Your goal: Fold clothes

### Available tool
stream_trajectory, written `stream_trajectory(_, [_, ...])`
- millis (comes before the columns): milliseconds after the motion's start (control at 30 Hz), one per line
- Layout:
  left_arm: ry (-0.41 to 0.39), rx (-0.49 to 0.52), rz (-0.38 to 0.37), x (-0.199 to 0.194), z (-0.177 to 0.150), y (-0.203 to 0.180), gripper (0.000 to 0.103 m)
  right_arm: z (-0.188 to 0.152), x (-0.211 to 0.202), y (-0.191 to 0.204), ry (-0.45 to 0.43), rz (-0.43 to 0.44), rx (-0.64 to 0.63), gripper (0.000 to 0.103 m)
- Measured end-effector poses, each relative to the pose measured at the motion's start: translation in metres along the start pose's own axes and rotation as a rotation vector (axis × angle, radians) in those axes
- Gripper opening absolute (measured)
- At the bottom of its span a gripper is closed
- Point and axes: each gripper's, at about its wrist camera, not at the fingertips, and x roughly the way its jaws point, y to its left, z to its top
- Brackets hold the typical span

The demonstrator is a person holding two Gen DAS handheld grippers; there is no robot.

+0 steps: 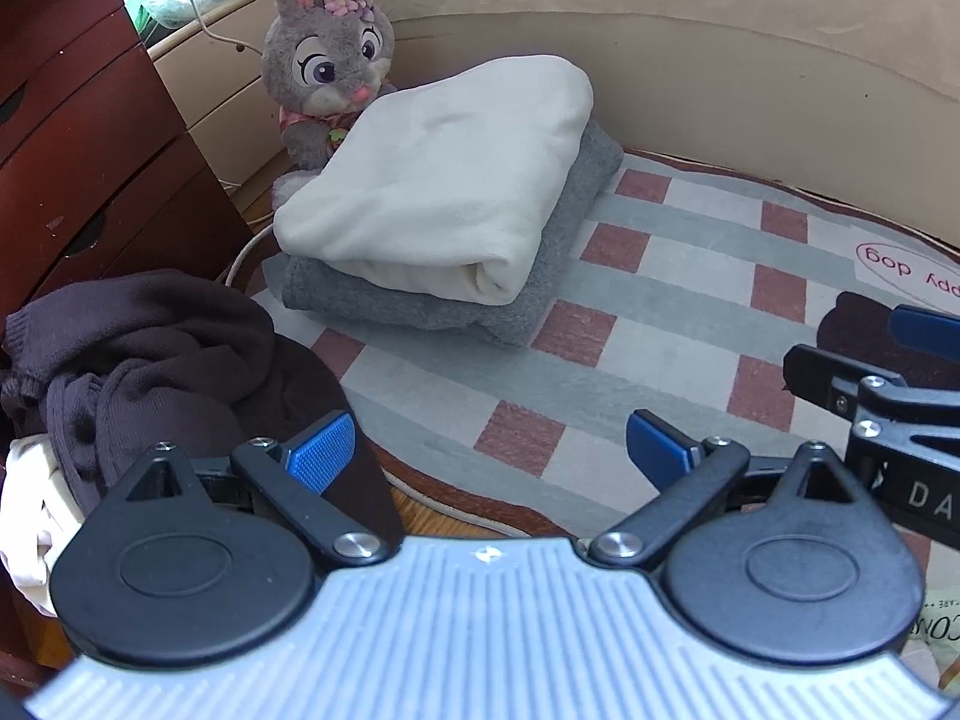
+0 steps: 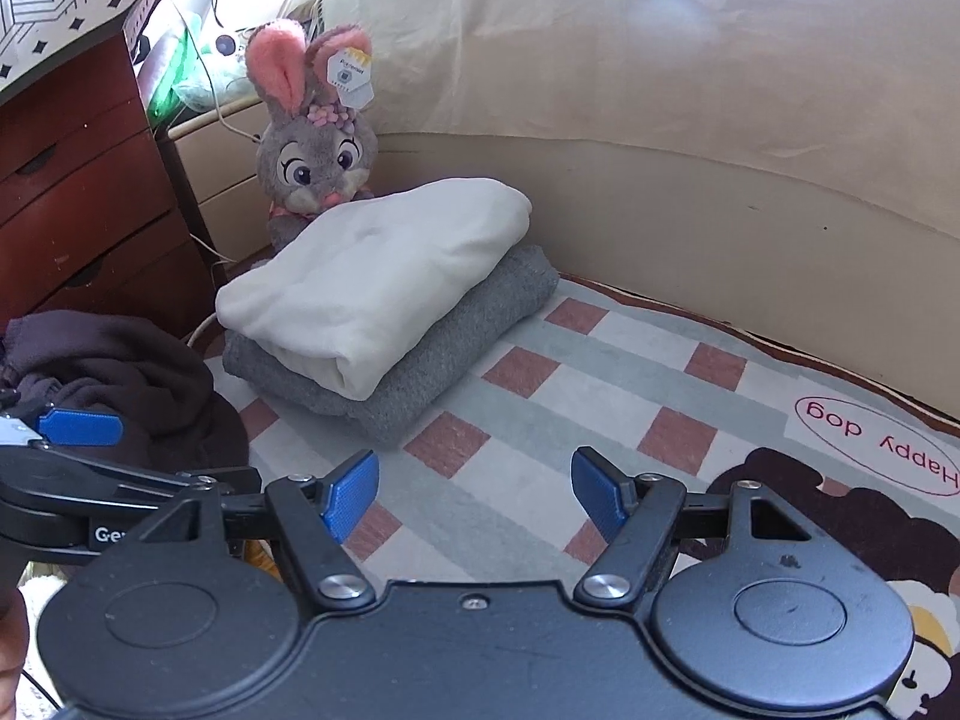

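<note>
Both the left gripper [image 1: 489, 456] and right gripper [image 2: 474, 498] are held with jaws spread and empty above the checked mat [image 1: 678, 300]. A folded white garment [image 1: 438, 180] is stacked on a folded grey one [image 1: 540, 294]. A dark sweater [image 1: 150, 354] is heaped at the mat's left edge.

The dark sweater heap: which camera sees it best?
The left wrist view: the dark sweater lies crumpled close by, with its knit ribs visible. The right wrist view catches it only at the left edge, partly hidden behind the left gripper.
</note>
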Motion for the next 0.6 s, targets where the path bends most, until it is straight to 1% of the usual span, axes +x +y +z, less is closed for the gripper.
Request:
stream_trajectory(67, [-0.002,0.002,0.005,-0.001,-0.001,-0.002,0.099,-0.001,-0.001,0.000,0.002,0.001,0.001,0.076])
stream_trajectory(167, [-0.014,-0.024,0.023,-0.003,-0.001,-0.002,0.099,-0.002,0.001,0.001,0.010,0.003,0.003,0.076])
stream_trajectory(267, [-0.010,-0.085,0.008,-0.003,-0.001,0.006,0.099,-0.004,0.002,0.002,0.016,0.009,-0.003,0.076])
stream_trajectory(600, [-0.018,-0.095,0.012,-0.010,-0.006,0.008,0.099,-0.005,-0.001,0.004,0.012,0.020,-0.001,0.076])
